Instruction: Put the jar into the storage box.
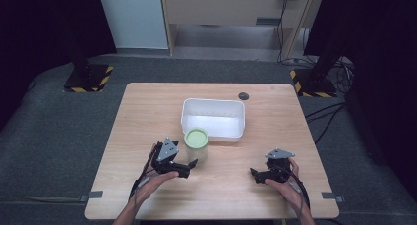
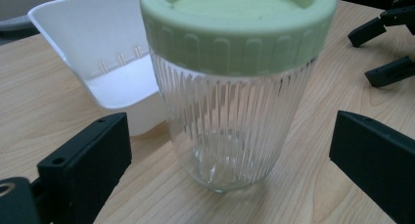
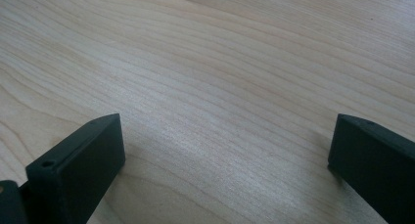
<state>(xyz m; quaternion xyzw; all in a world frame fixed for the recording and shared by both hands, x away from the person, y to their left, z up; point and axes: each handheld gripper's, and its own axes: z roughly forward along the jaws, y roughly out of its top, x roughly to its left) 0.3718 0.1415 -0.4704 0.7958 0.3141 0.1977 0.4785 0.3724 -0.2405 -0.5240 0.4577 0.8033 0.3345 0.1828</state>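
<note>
Two black jaws rise close in the left gripper view, standing wide apart with a clear ribbed jar [image 2: 230, 121] between them, neither jaw touching the glass. That jar stands upright on the wooden table [image 1: 147, 117], looks empty as far as the ribbing lets one see, and wears a pale green screw lid [image 2: 240, 28] that sits fully on. From the high view the jar [image 1: 196, 145] stands just in front of the near left corner of a white tub [image 1: 213, 118], close to it, though whether the two touch cannot be told; the tub looks empty. The left gripper [image 1: 183, 167] lies low just beside the jar, released and holding nothing. The right gripper [image 1: 256, 174] rests well apart to the other side, pointing inward over bare wood, its jaws also spread with nothing between them in the right gripper view. A small dark round thing [image 1: 243, 95] lies near the far edge of the table, behind the tub. Judging from all this, the work is at its very start: the jar has been approached and lined up but not yet gripped, the lid is not yet off, and nothing has gone into the tub. Closing on the glass, steadying it, and whatever follows with the lid or the tub all seem left to do.
</note>
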